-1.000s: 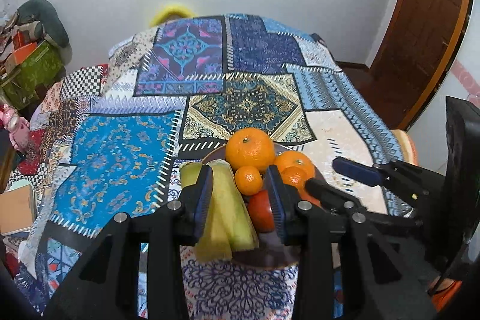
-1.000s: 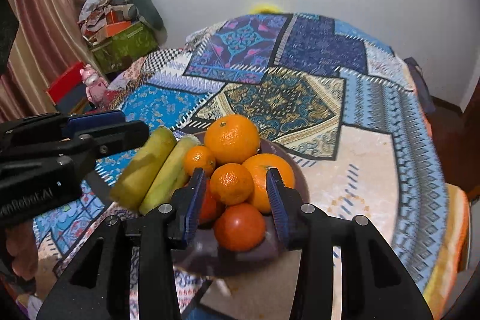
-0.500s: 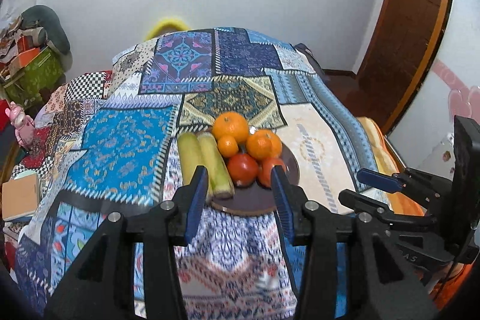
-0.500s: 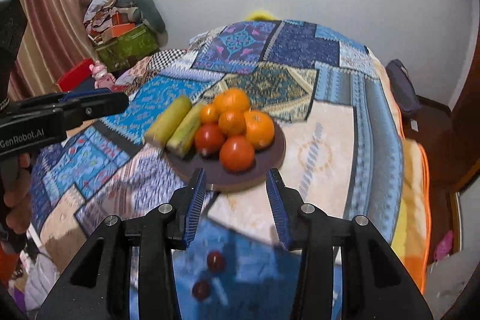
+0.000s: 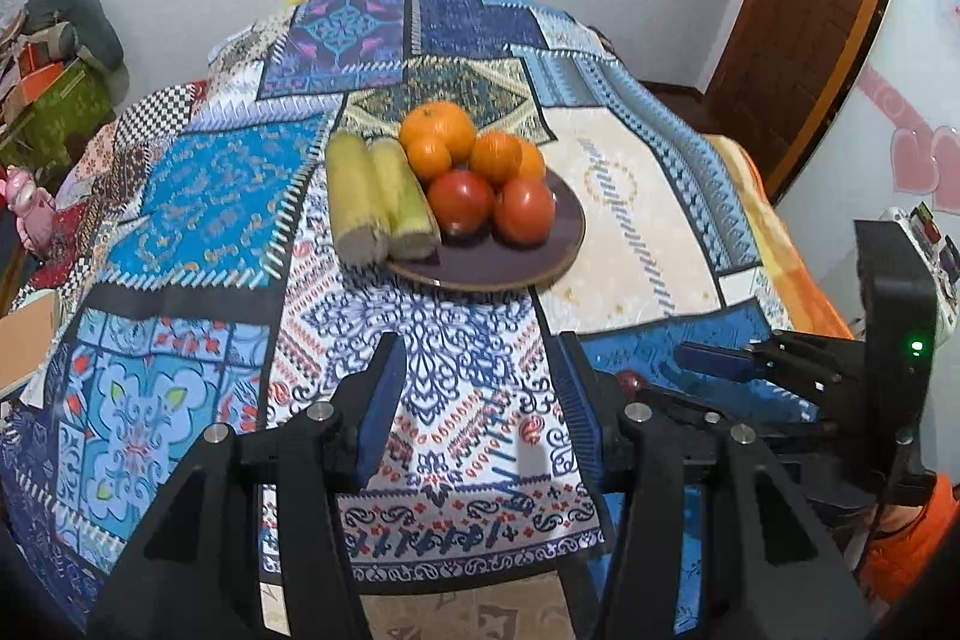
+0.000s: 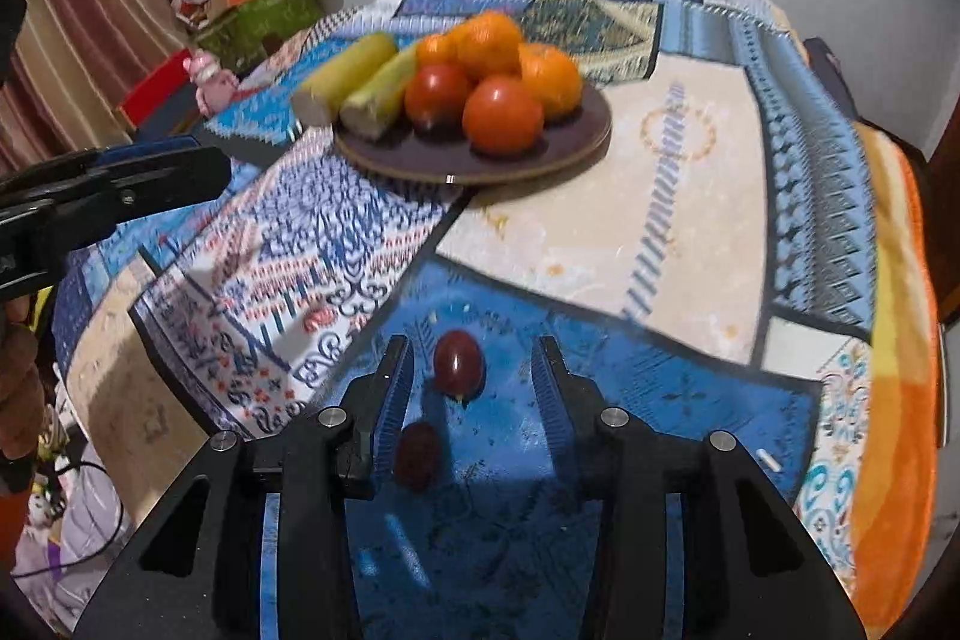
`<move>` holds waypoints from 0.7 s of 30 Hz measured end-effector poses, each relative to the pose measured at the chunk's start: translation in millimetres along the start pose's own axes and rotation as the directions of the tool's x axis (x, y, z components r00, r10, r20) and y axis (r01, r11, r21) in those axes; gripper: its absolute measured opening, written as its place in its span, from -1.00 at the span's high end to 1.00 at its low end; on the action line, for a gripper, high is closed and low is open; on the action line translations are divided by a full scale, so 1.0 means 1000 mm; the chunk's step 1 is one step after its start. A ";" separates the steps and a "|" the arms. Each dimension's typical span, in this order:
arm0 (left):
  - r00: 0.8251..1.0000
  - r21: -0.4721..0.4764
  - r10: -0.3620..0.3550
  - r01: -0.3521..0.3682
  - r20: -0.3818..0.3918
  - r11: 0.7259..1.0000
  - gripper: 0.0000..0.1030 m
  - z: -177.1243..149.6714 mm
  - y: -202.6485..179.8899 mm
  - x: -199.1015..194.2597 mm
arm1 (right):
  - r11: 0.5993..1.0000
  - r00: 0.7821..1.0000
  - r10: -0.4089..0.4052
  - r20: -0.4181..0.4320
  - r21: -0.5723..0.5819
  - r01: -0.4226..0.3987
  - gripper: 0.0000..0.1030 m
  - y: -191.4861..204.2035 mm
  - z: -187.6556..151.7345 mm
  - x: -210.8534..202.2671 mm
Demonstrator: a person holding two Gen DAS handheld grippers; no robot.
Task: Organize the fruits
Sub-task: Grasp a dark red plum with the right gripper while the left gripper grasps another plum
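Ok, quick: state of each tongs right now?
Left tongs: open, holding nothing.
Right tongs: open, a small dark fruit between them, untouched.

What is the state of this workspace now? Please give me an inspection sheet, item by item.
Surface: patchwork cloth covers the table.
Job's things: dark plate holds oranges, tomatoes and two yellow-green fruits; two small dark red fruits lie loose on the cloth.
Clutter: nothing seen on the table.
Grippers: left gripper open, empty; right gripper open, one small fruit between its fingers, untouched.
Cables: thin cable beside the table.
Surroundings: wooden door, piled boxes.
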State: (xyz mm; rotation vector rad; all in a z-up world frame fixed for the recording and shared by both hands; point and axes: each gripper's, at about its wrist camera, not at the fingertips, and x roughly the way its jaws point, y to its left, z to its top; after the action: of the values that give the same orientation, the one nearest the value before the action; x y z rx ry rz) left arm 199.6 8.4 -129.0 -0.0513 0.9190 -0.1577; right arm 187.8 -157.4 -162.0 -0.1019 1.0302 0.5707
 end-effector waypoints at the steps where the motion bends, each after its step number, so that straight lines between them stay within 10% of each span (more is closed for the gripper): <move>1: 1.000 -0.002 -0.004 0.004 -0.010 1.000 0.02 -0.002 0.000 0.004 | 1.000 1.000 -0.001 -0.007 -0.002 0.001 0.33 0.000 0.000 0.004; 8: 0.998 -0.017 -0.011 0.010 -0.066 1.000 0.02 -0.013 0.002 0.024 | 1.000 0.999 0.027 -0.029 -0.002 -0.027 0.65 0.000 -0.001 0.015; 21: 0.992 0.031 -0.056 0.060 -0.111 0.998 0.02 -0.022 -0.038 0.032 | 0.998 0.999 -0.014 0.046 0.061 0.011 0.66 -0.025 -0.019 -0.032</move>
State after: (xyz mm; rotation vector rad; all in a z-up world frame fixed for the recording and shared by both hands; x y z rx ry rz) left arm 196.9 -33.9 -163.2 -0.0378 1.0255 -0.2325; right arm 172.9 -197.5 -149.9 -0.0415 1.0005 0.5274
